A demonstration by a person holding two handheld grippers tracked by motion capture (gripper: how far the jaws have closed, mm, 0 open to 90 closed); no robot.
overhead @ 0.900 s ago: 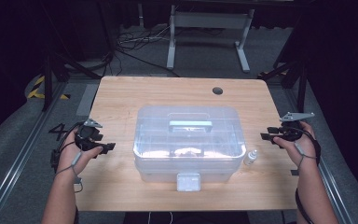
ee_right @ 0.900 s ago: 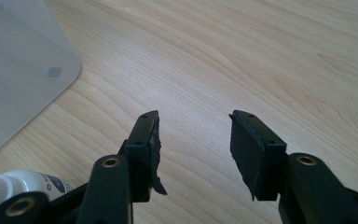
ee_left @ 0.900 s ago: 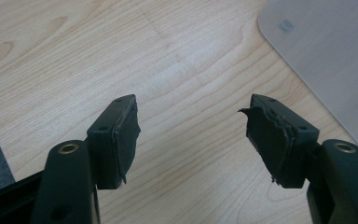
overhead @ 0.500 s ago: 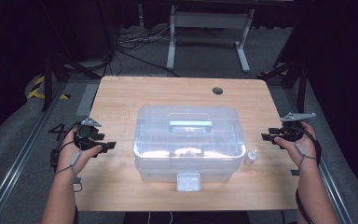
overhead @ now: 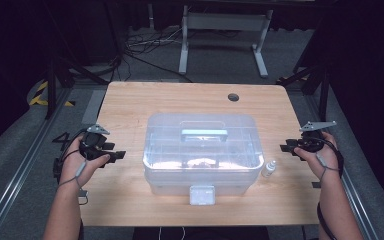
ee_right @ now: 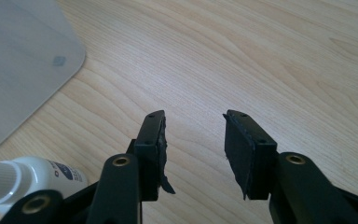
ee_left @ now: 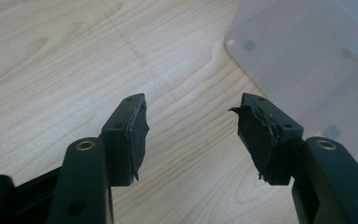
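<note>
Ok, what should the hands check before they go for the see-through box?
1. Left gripper open with nothing between the jaws: ok.
2. Right gripper open with nothing between the jaws: ok.
3. Lid on the clear box: ok, the handle lies flat on top.
4. Front latch fastened: cannot tell.
5. Small white bottle out of the right gripper's way: not ok, it stands close beside the box.

Matt wood table (overhead: 130, 105), clear plastic box (overhead: 202, 150), glossy.
</note>
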